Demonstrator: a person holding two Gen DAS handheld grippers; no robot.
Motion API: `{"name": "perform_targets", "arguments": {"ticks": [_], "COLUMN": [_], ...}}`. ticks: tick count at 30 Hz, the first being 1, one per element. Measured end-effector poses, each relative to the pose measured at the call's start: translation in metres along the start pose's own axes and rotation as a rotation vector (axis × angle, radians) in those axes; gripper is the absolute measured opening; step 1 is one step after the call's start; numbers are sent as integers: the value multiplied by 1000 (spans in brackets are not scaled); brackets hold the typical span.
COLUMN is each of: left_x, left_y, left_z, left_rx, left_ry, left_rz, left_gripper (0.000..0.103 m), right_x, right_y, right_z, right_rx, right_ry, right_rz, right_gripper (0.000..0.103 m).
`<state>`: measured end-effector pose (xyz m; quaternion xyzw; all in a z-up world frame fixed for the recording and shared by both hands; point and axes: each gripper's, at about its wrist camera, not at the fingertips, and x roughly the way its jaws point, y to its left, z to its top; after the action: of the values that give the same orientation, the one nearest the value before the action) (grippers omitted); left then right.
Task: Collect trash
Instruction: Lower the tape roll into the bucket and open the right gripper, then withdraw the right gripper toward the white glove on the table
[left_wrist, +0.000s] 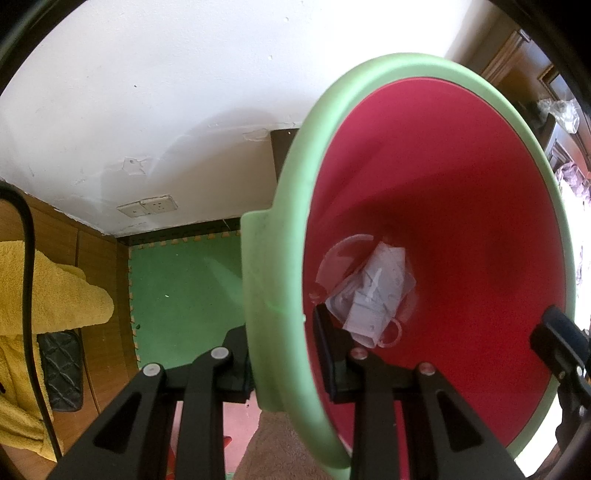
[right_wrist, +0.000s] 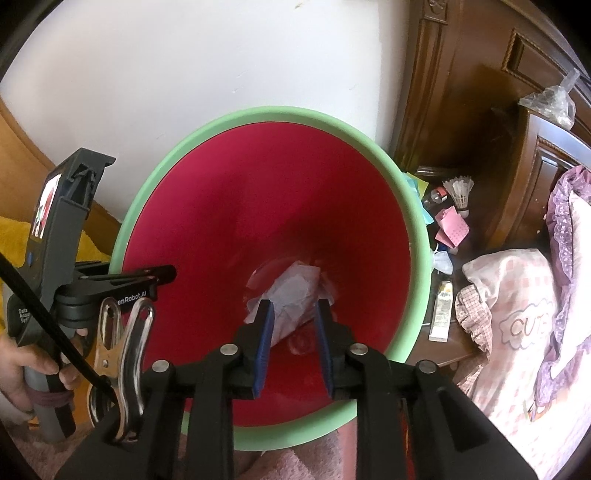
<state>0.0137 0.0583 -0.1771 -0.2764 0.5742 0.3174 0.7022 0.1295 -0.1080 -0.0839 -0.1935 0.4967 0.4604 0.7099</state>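
The trash bin (right_wrist: 273, 155), red inside with a pale green rim, fills both views, and everything here is placed against it. The left gripper (left_wrist: 280, 365) is clamped on the bin's rim wall, one finger outside the green band and one inside against the red, so this hand appears to be carrying or steadying it. The right gripper (right_wrist: 293, 343) hangs over the mouth, pointing steeply down into it, its blue-padded jaws standing apart with nothing pressed between them. Straight beyond those jaws, at the bottom of the bin, lies the crumpled white paper (right_wrist: 295, 291) with some clear plastic wrapping (left_wrist: 373, 291); its long axis seems to run slantwise across the floor. The right hand is judged nearer for any further drop. More litter lies on the dark wooden nightstand (right_wrist: 461, 354) just beside the bin's rim: a pink paper scrap (right_wrist: 452, 227) and a small tube (right_wrist: 441, 314)
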Motion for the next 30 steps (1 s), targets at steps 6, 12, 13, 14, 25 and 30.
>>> {"name": "perform_targets", "arguments": {"ticks": [6,12,13,14,25,30], "left_x": [0,1,1,1,0,-1], "left_y": [0,-2,-3,-3,-4,-6], "left_z": [0,-1,-1,-1,2,3], "left_rx": [1,7,8,10,27,29], "left_ry": [1,1,1,0,2,1], "left_rz": [0,1,1,2,5,16], "left_gripper": [28,28,28,28,28,28], "right_x": [-3,-10,-13,-17,-55,-62], "right_y": [0,2,1,0,-44,-69], "right_z": [0,-1,-1,-1,-2,4], "right_rx": [0,1,6,13,156,167], "right_ry": [-10,-34,-42,-52,-149,-164], "right_rz": [-3,2,1,0,-34,-50], "right_gripper": [35,35,35,35,35,35]}}
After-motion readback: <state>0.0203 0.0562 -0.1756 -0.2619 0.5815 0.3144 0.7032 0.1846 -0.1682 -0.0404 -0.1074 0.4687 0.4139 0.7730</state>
